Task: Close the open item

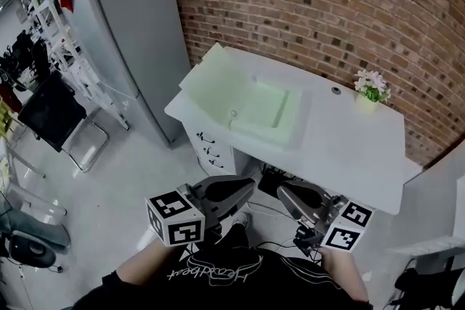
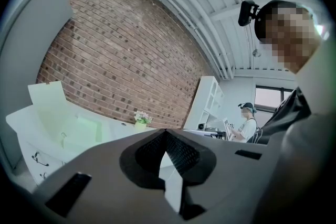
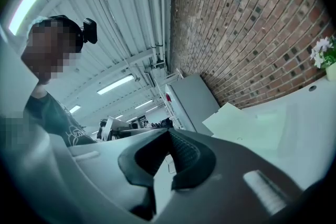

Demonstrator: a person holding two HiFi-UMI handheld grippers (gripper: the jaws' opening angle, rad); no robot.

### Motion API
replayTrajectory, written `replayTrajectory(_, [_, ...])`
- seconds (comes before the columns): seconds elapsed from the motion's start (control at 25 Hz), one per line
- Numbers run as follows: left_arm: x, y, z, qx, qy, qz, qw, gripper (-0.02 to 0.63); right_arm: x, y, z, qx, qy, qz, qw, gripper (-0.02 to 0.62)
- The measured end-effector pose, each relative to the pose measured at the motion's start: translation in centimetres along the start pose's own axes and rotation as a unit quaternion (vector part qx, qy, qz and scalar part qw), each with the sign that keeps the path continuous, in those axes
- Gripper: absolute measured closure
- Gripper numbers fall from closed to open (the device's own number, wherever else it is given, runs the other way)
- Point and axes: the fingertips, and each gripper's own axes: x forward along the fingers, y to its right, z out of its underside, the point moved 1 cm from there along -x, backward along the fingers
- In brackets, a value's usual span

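While white desk (image 1: 349, 149) stands ahead with lid (image 1: 218, 76) flipped up, apparently hinged at left, left gripper (image 1: 249, 186) and right gripper (image 1: 283, 192) hang well short, jaws together, empty.

We hold our grey two-jaw left gripper (image 1: 245, 186) and grey two-jaw right gripper (image 1: 283, 194) low before our chest, side by side, tips angled slightly towards each other. Each gripper's jaws meet at the tips, with nothing between them.

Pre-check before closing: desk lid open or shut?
Open. The lid stands tilted up at the left end of the desk, exposing the pale green compartment beneath.
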Motion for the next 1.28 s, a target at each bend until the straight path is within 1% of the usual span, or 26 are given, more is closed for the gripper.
replayTrajectory(0.28, [2.2,-7.3,-2.9,-0.025,-0.006,0.002,0.9997,0.604,4.6,5.9,-2.2,0.018,-0.002,0.021,1.000,0.592])
replayTrajectory(0.64, [4.2,-16.1,-6.4,-0.048,-0.003,0.004,0.9989,0.604,10.3,12.1,-4.6,0.025,-0.017,0.044,0.999,0.592])
replayTrajectory(1.08, [6.4,-25.1,-8.1,-0.066,-0.012,0.001,0.9978,0.604,14.8,19.5,-5.7,0.036,-0.030,0.074,0.996,0.592])
replayTrajectory(1.28, [6.9,-27.4,-8.2,-0.073,-0.016,0.000,0.9972,0.604,16.3,21.4,-5.4,0.043,-0.036,0.083,0.995,0.592])
